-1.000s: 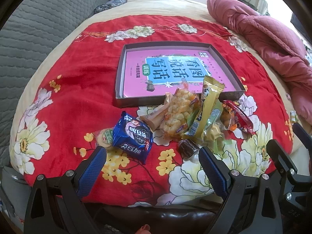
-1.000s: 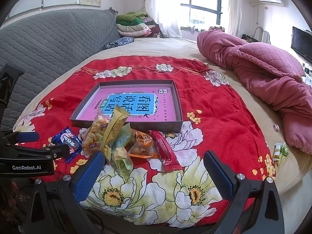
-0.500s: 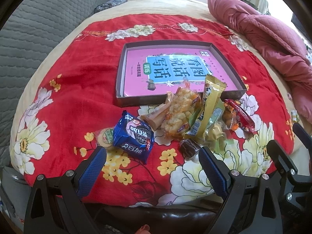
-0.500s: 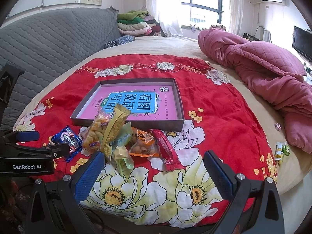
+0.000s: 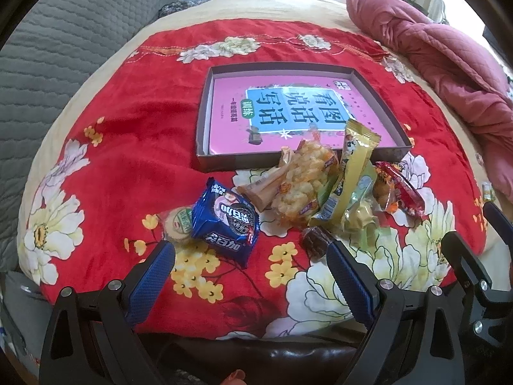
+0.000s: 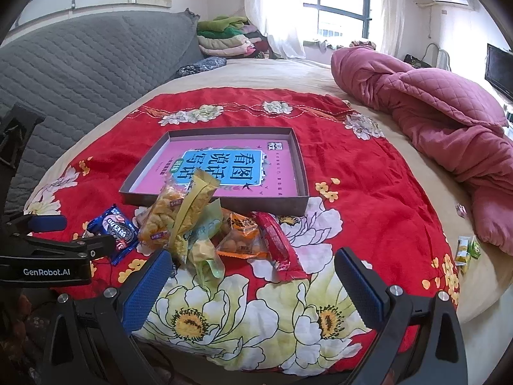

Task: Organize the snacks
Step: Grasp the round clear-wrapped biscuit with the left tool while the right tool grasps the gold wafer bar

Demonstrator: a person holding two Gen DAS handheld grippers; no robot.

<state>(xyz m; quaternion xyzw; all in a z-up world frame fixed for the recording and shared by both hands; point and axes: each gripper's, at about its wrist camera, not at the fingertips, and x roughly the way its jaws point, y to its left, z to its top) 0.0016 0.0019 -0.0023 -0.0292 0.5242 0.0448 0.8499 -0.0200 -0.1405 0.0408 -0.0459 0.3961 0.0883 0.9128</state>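
Bed [image 6: 288, 73]: broad beige surface; carries everything listed.

Red floral cloth [image 6: 368, 192]: spread flat over the bed, seemingly as a working mat for the sorting.

Pink quilt [image 6: 442, 112]: bunched at the right, pushed well apart from the work area.

Shallow box [image 5: 205, 118]: dark rim, open top, a pink printed sheet lining its floor; holds no snack except perhaps one small dark piece, too small to tell. Probably the destination for the snacks.

Snack pile [image 5: 323, 189]: heaped just in front of the box's near wall, a yellow packet [image 5: 352, 160] leaning against that rim; none sorted yet.

Blue cookie packet [image 5: 224, 221]: lies apart, left of the pile, partly over a round biscuit [image 5: 176, 227].

Left gripper [image 5: 250, 276]: fingers spread wide, empty, held low before the blue packet, likely its first pick.

Right gripper [image 6: 253, 285]: fingers spread wide, empty, facing the red stick packet [image 6: 275, 240].

Small sweets [image 6: 466, 250]: near the bed's right edge, outside the cloth.
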